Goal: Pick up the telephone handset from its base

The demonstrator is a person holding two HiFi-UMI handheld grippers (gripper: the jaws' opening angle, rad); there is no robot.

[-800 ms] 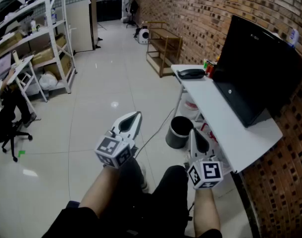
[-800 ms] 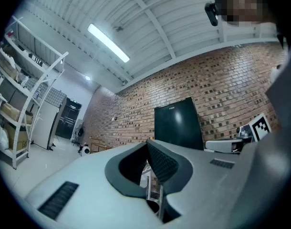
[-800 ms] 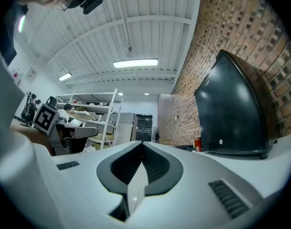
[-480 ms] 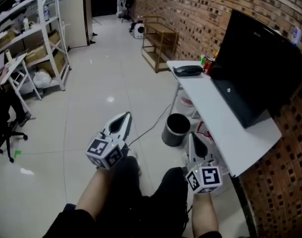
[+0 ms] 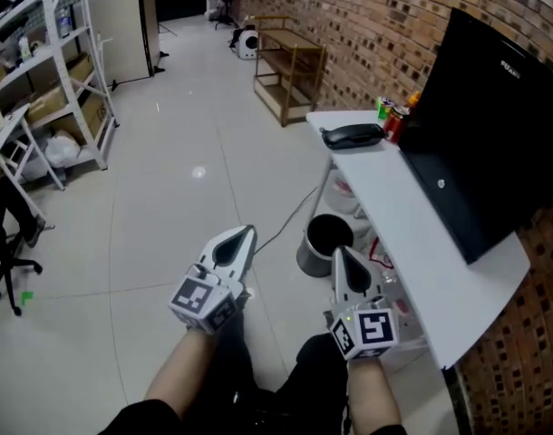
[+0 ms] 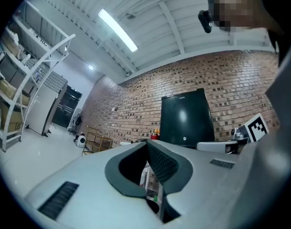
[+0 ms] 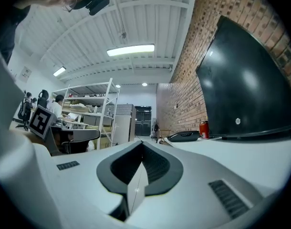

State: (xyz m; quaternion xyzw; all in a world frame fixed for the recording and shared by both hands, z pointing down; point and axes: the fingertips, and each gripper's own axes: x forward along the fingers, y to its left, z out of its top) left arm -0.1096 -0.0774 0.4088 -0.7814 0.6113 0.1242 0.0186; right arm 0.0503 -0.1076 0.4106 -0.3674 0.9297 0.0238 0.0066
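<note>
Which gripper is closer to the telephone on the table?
Right. The right gripper is short of the telephone, beside its table; the left gripper is farther left, over floor.

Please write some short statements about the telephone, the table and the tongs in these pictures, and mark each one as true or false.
1. The telephone lies at the far end of the white table. True.
2. The right tongs grip the telephone. False: they are shut on nothing, well short of it.
3. A red can stands beside the telephone. True.
4. The waste bin stands on the table. False: it stands on the floor beside the table.
</note>
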